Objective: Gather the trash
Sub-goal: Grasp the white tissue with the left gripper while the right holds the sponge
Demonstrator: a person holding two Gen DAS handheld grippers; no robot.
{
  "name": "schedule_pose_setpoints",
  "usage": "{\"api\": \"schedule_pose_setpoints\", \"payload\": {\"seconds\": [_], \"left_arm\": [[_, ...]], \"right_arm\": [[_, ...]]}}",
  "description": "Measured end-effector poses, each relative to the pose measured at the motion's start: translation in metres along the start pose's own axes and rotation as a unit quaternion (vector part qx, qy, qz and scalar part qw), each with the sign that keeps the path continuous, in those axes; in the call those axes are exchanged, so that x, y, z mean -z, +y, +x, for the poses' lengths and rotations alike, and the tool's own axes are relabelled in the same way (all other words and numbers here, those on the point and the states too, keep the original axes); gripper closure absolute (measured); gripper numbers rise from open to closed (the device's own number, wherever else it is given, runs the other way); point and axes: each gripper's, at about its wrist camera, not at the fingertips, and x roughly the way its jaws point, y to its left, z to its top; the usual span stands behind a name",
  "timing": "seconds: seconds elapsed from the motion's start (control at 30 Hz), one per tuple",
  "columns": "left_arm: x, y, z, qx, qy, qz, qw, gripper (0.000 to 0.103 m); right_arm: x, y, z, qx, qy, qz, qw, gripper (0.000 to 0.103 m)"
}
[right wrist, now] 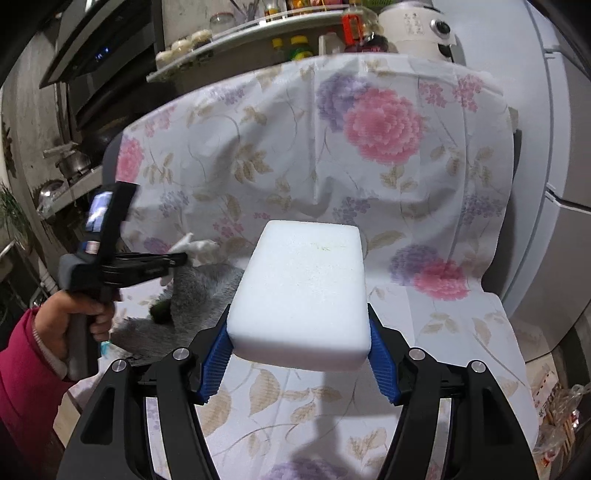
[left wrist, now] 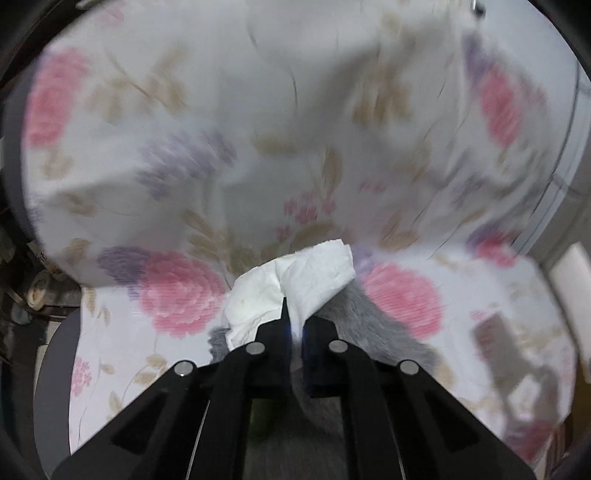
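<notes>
My left gripper [left wrist: 293, 325] is shut on a crumpled white tissue [left wrist: 291, 284] and holds it above the flowered cloth [left wrist: 177, 147]; it also shows in the right wrist view [right wrist: 177, 258] at the left, with the tissue [right wrist: 199, 249] at its tips. My right gripper [right wrist: 299, 350] is shut on a white foam block [right wrist: 303, 295], held between its blue pads [right wrist: 214, 362] above the cloth [right wrist: 332, 166].
A grey furry piece [right wrist: 199, 291] lies on the cloth under the left gripper, with a small dark green thing [right wrist: 159, 312] beside it. Kitchen shelves with jars [right wrist: 258, 26] stand behind, a fridge [right wrist: 554, 184] at the right.
</notes>
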Motion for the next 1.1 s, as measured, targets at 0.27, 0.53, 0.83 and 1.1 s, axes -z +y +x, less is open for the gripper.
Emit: {"api": "schedule_pose_setpoints", "payload": {"seconds": [0.27, 0.53, 0.83, 1.1], "left_arm": [[0.005, 0.024, -0.112, 0.033, -0.065, -0.060, 0.9955, 0.100], [0.042, 0.014, -0.149, 0.020, -0.062, -0.074, 0.9951, 0.100], [0.069, -0.021, -0.089, 0.031, -0.017, -0.076, 0.9965, 0.100], [0.076, -0.008, -0.071, 0.019, -0.004, -0.080, 0.9966, 0.100]], "right_arm": [[-0.001, 0.025, -0.030, -0.053, -0.028, -0.015, 0.998, 0.037], [0.007, 0.044, -0.051, -0.093, -0.031, -0.032, 0.995, 0.037], [0.018, 0.056, -0.032, -0.120, 0.007, -0.034, 0.992, 0.037], [0.016, 0.060, -0.030, -0.117, 0.010, -0.042, 0.992, 0.037]]}}
